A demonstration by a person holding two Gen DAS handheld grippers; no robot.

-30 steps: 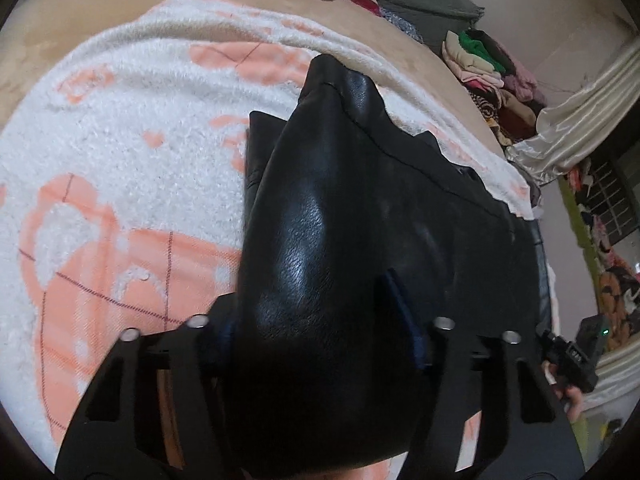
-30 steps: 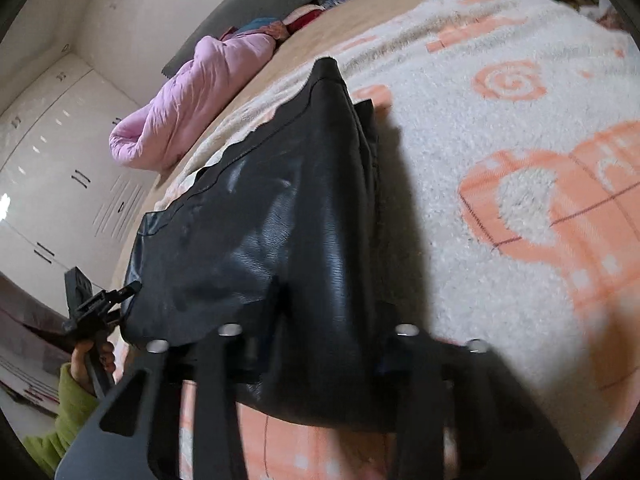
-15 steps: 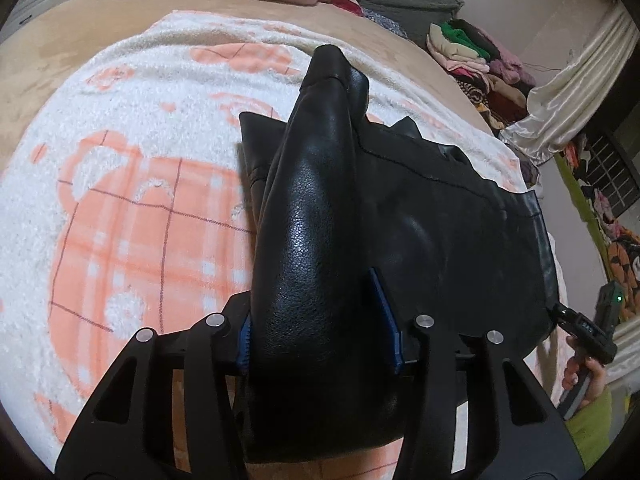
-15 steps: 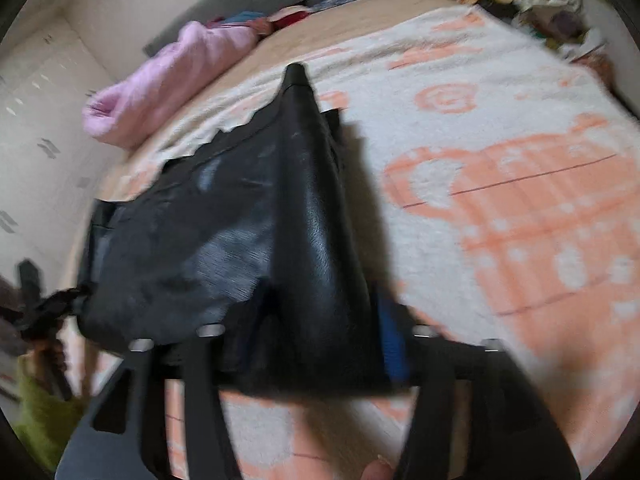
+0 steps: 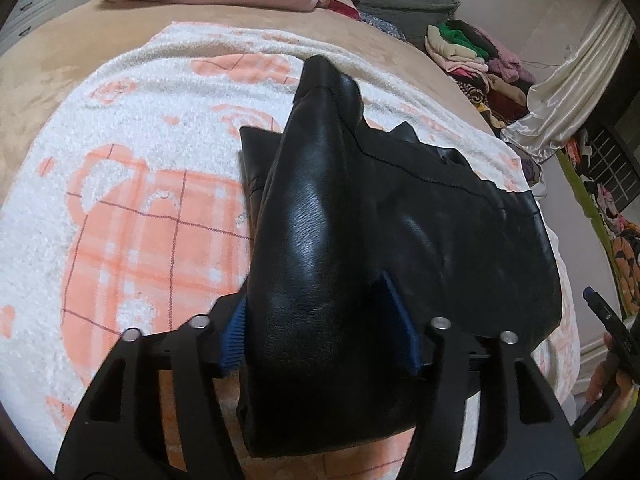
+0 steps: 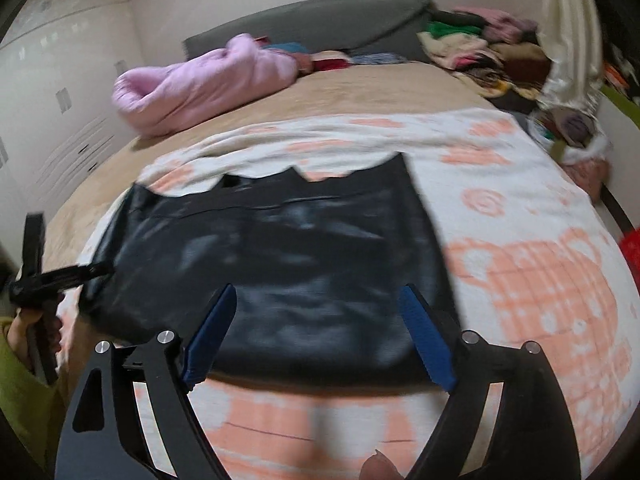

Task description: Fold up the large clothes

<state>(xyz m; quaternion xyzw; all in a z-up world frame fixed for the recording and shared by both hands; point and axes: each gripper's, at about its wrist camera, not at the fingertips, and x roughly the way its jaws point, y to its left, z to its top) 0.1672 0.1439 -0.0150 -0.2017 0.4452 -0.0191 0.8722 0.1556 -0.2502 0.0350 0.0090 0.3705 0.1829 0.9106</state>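
Left wrist view: the left gripper [image 5: 320, 332] has a raised fold of the black jacket [image 5: 420, 216] between its just-widened jaws, though whether its pads [image 5: 234, 336] press is unclear. Right gripper [image 6: 318, 336] has just spread wide, holding nothing, above the jacket lying on the blanket [image 6: 520, 208].

Soft, even indoor light is spread over both views, with pale glare streaked along the glossy black jacket [image 5: 320, 240]. The left wrist view is rendered fairly sharp, while the right wrist view is smeared by motion blur across the blanket [image 6: 520, 260]. Edges are bent and darkened by fisheye distortion.
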